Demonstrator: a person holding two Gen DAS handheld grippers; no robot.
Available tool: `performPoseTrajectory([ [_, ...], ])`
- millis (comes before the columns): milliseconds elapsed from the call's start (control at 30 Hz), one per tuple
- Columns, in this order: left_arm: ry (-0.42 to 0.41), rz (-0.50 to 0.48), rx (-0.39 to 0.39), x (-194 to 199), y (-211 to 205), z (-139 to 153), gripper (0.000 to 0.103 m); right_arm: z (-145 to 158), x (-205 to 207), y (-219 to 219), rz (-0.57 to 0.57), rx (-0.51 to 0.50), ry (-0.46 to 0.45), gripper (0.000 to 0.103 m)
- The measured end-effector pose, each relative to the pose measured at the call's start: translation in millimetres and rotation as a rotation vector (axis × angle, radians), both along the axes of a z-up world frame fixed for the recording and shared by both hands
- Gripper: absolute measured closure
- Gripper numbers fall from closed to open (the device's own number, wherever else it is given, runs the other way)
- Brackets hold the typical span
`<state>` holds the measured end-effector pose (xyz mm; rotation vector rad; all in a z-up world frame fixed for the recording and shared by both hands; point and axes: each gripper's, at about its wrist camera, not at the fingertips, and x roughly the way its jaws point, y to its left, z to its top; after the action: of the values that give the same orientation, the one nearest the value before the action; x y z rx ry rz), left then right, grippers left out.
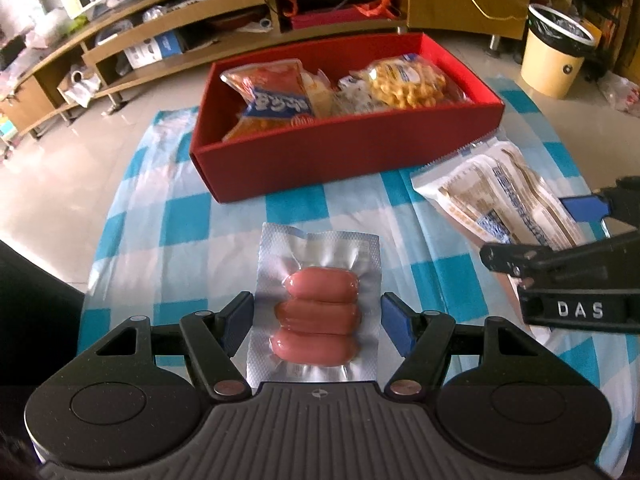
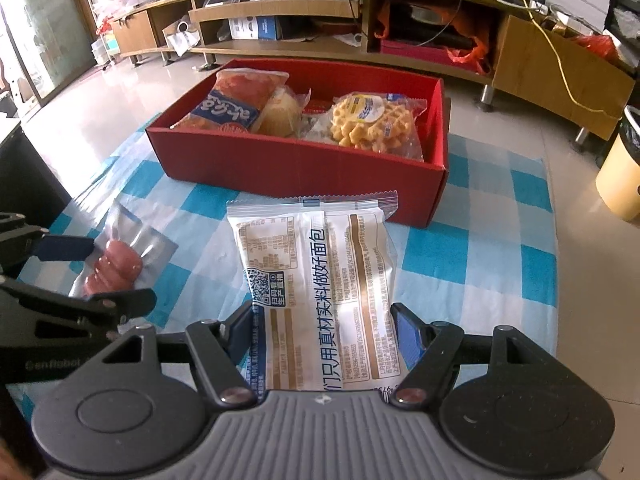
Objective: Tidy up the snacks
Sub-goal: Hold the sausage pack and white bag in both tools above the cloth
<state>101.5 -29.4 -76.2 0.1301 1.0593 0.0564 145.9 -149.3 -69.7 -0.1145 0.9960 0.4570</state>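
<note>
Left wrist view: the sausage pack (image 1: 318, 312) is pinched between the blue pads of the left gripper (image 1: 317, 322), above the checked tablecloth (image 1: 180, 216). Right wrist view: the bread packet (image 2: 320, 280) is clamped at its near end by the right gripper (image 2: 323, 330). Farther off, the red box (image 2: 296, 164) is seen holding other snacks.

Sausage pack (image 1: 318, 312) left of bread packet (image 2: 320, 296)
</note>
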Motion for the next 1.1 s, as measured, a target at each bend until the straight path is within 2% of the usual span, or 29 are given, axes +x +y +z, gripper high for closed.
performPoseTrajectory([
  [367, -0.065, 0.02, 0.018, 14, -2, 16, 0.028, 14, 1, 0, -0.008, 0.032, -0.037, 0.036],
  [1100, -0.085, 0.023, 0.035, 24, -6, 21, 0.028, 22, 5, -2, -0.022, 0.05, -0.056, 0.036],
])
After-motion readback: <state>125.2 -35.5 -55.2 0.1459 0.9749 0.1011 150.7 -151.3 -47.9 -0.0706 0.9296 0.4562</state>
